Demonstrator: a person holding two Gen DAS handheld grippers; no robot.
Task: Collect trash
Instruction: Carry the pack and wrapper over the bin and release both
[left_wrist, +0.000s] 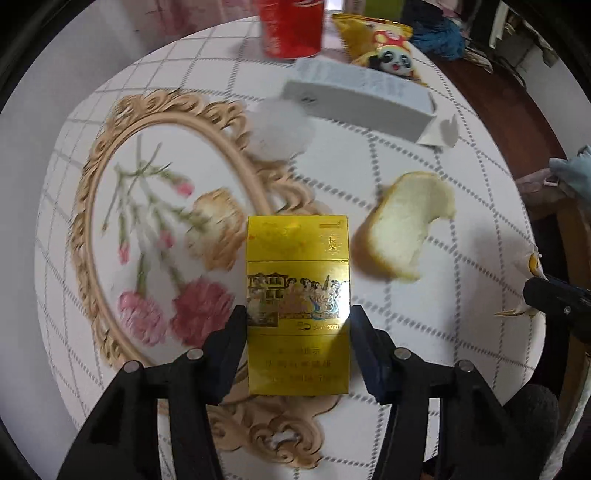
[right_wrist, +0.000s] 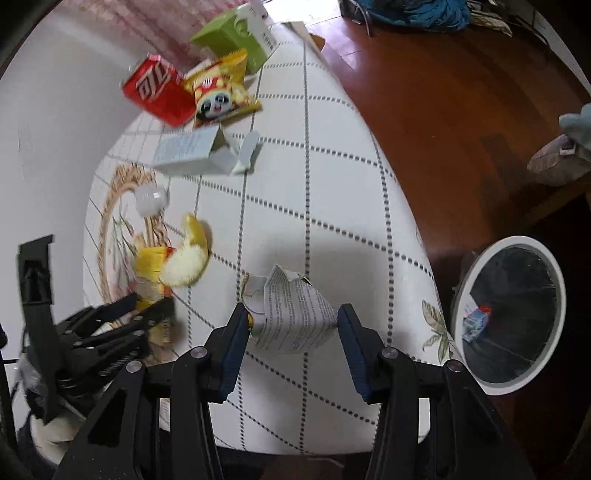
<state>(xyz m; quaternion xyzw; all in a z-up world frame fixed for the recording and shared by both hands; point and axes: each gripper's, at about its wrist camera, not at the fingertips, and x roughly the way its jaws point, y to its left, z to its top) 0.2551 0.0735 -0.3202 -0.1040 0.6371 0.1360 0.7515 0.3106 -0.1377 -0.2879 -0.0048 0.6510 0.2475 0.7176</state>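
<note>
Left gripper (left_wrist: 298, 325) is clamped on the yellow cigarette pack (left_wrist: 298, 306), lower centre of the left wrist view, over the table (left_wrist: 424, 325). Right gripper (right_wrist: 291, 325) is clamped on a crumpled printed paper (right_wrist: 295, 317), bottom centre. Bin (right_wrist: 509, 314) at right edge already holds one small carton. Left on the table, I judge: peel (left_wrist: 402, 225), white box (left_wrist: 362, 103), red can (left_wrist: 291, 26), snack bag (left_wrist: 376, 44), tissue ball (left_wrist: 280, 129).

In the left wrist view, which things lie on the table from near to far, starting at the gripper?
Left gripper → yellow cigarette pack → bitten bread slice → white cotton ball → grey-white carton → red can.
</note>
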